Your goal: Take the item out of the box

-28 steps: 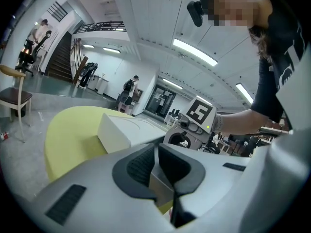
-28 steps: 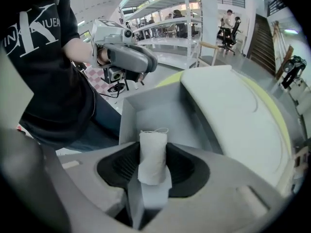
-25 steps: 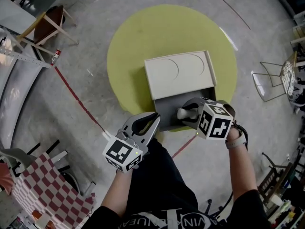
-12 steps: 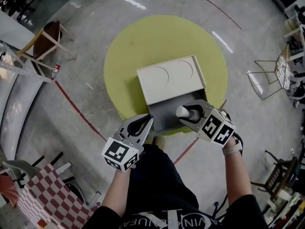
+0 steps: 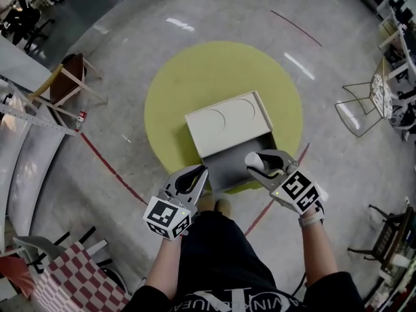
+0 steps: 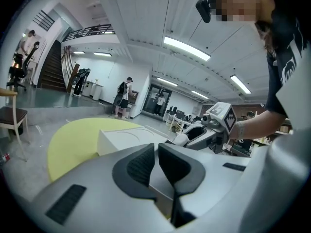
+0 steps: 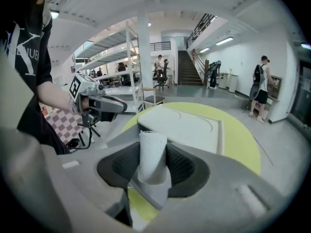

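Head view: right gripper (image 5: pixel 259 164) clamps a white rolled cloth (image 7: pixel 152 154) just above the near end of the open grey box (image 5: pixel 224 169). The left gripper (image 5: pixel 195 177) has jaws nearly together, empty. Best lifted straight up, grip firm.

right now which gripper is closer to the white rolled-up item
Right. The right gripper has its jaws shut on the white rolled-up item; the left gripper sits apart, off to its left.

White roll gripped, box open.
I see the roll (image 7: pixel 153 152) upright in my right gripper (image 7: pixel 153 171), over the near corner of the cream box's (image 5: pixel 227 121) grey tray (image 5: pixel 226 168).
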A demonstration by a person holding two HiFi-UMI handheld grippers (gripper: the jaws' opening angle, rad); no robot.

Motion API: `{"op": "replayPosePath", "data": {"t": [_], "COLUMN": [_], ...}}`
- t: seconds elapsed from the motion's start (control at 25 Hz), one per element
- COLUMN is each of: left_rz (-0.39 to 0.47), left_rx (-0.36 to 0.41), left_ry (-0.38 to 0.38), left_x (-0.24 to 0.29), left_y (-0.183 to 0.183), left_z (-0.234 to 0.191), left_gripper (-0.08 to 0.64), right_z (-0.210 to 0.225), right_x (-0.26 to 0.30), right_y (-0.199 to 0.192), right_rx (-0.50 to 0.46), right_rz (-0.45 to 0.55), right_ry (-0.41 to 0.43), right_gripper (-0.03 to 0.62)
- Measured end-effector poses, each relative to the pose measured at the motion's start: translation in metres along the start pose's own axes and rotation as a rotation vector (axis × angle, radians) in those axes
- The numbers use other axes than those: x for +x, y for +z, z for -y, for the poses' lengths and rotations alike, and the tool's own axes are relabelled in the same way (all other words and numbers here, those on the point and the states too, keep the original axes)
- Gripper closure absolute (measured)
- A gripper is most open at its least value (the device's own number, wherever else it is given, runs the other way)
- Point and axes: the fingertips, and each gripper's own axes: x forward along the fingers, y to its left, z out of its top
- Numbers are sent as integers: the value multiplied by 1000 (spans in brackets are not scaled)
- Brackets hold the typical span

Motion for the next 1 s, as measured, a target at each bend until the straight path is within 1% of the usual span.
{"op": "replayPosePath", "data": {"t": [0.16,0.28,0.52,0.76,1.0], "left_rz": [5,15,37,62,74], "left_rx": [17,25,44,56,72], "left_ry": [-4,-7,0,-4,-13], "left_x": [-1,-2,-6,-9,-10], "left_y": [9,16,29,46,55], "left_z": [2,4,2,6,10], "left_gripper": [529,529,529,530,529], "right_z": [2,1,-5,-8,-11], "right_x": [-14,-21,-26,-38,-44], "right_y": [8,15,27,35,44], "right_rx": [79,75,86,125,134], "right_rz": [99,148,214,260,292], "right_ry": [-46,-89,-152,-168,-192], "right_gripper": [431,431,431,431,431]}}
